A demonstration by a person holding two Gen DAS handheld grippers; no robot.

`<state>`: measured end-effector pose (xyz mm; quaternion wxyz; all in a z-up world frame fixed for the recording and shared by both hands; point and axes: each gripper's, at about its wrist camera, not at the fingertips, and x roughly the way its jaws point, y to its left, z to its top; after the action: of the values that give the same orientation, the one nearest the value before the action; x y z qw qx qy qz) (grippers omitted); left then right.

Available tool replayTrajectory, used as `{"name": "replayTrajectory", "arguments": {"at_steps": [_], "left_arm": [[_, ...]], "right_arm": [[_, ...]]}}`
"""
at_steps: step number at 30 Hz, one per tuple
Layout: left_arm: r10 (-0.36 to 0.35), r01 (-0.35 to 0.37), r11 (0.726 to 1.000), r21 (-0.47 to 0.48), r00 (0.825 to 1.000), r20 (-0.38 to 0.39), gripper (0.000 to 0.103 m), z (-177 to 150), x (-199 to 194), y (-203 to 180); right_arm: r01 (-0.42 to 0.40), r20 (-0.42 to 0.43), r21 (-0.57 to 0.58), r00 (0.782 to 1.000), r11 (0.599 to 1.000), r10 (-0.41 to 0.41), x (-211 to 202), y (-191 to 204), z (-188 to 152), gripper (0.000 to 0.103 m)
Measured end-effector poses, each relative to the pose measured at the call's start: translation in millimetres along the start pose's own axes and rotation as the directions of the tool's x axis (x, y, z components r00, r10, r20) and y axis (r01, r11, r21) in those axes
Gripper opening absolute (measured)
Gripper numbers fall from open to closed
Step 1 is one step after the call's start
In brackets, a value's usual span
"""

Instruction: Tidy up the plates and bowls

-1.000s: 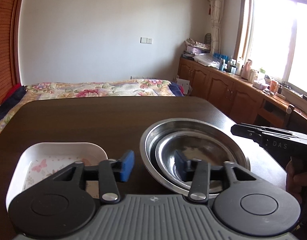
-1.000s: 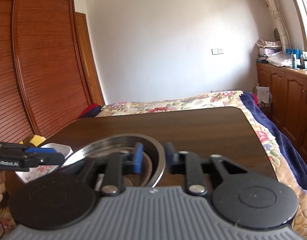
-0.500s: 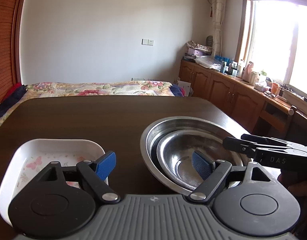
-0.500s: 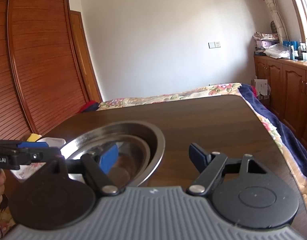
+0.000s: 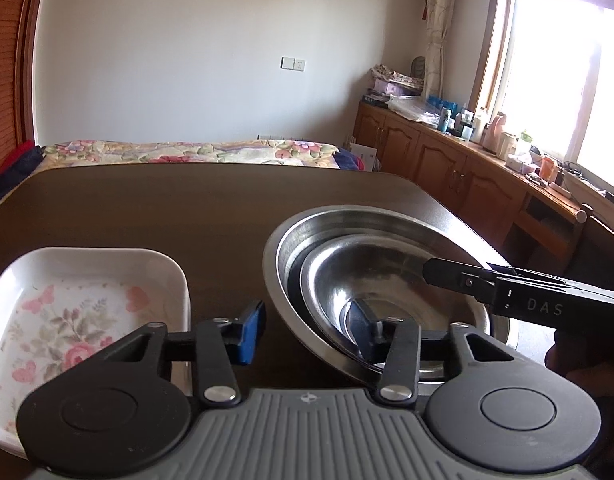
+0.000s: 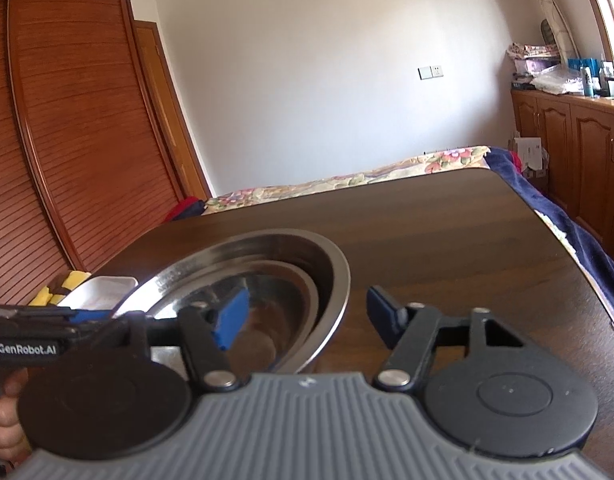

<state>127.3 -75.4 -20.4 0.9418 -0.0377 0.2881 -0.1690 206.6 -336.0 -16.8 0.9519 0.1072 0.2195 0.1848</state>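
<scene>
1. Table (image 5: 167, 208): a dark wooden top is seen carrying every dish.
2. Large steel bowl (image 5: 371, 220): it is placed right of centre, with a smaller steel bowl (image 5: 347, 280) nested inside.
3. Floral dish (image 5: 79, 312): it is set left of the bowls, apart from them.
4. Left gripper (image 5: 307, 330): its jaws are spread, straddling the large bowl's near rim, nothing clamped.
5. Right gripper (image 6: 303, 320): its jaws are parted across the opposite rim, nothing held.
6. Risk: the nested bowls could be tipped or slid if only one rim is pinched, since polished steel is judged slippery.
7. Writing: "DAS" and "GenRobot.AI" are read on the gripper bodies.
</scene>
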Motion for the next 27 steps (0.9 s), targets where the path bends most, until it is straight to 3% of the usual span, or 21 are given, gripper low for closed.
{"name": "replayTrajectory", "arguments": {"at_steps": [5,8,18,27], "left_arm": [[-0.015,0.015,1.0,-0.015,1.0,0.002,0.035,-1.0,0.6,0.6],[-0.012,0.012,1.0,-0.011,1.0,0.005,0.035,-1.0,0.7,-0.2],[-0.01,0.01,1.0,-0.014,1.0,0.019,0.035,-6.6,-2.2,1.7],[-0.042,0.043,0.998,-0.041,0.998,0.038,0.035,-1.4,-18.3,13.2]], "right_arm": [[-0.007,-0.01,-0.005,1.0,1.0,0.007,0.0,0.9,-2.1,0.046],[-0.012,-0.005,-0.01,1.0,1.0,0.012,-1.5,2.2,-3.3,0.038],[-0.004,0.027,-0.012,1.0,1.0,0.004,-5.3,3.5,-3.7,0.028],[-0.036,0.047,0.0,0.998,0.999,0.036,-8.6,4.5,-1.8,0.028]]}}
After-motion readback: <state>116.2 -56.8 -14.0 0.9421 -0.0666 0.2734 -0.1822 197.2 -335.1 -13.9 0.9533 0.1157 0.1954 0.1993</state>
